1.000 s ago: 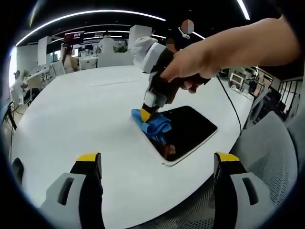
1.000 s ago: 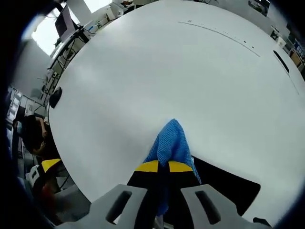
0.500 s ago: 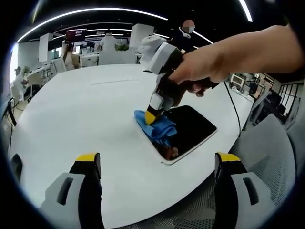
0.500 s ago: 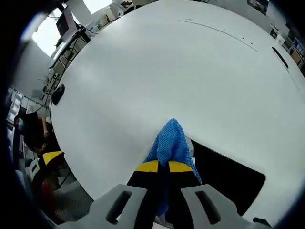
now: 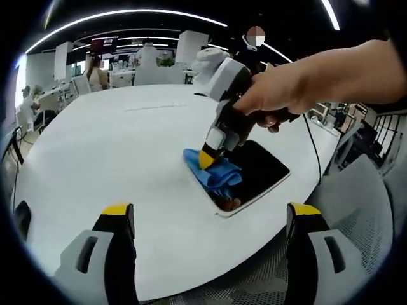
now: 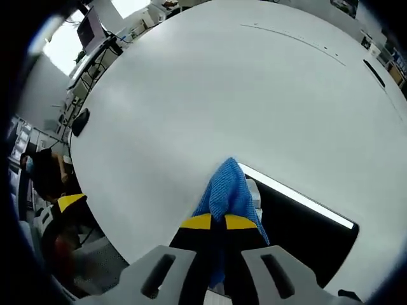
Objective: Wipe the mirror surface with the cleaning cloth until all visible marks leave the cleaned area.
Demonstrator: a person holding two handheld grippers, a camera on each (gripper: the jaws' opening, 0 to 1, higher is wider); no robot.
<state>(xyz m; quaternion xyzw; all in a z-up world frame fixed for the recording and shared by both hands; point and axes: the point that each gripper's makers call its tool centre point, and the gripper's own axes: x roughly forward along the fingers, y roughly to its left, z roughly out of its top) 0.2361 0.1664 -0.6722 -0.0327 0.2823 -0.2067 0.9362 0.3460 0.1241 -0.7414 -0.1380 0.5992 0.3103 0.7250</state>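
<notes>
A dark rectangular mirror [image 5: 257, 170] with a white frame lies flat on the round white table [image 5: 114, 146]. In the left gripper view, a hand holds my right gripper [image 5: 206, 158] tilted over the mirror's left part, shut on a crumpled blue cleaning cloth [image 5: 216, 175] that rests on the glass. In the right gripper view, that gripper [image 6: 213, 222] is shut on the cloth [image 6: 226, 190], with the mirror [image 6: 299, 232] to the lower right. My left gripper [image 5: 210, 219] stands open over the table's near edge, short of the mirror, holding nothing.
A grey mesh chair [image 5: 356, 210] stands right of the table. A black cable [image 5: 311, 143] runs off the table's right side. Desks, screens and people fill the office behind. In the right gripper view, a black mouse-like object [image 6: 81, 122] lies beyond the table's left edge.
The right gripper and cloth have slid a little to the right along the mirror. The left gripper has stayed open and nearly still.
</notes>
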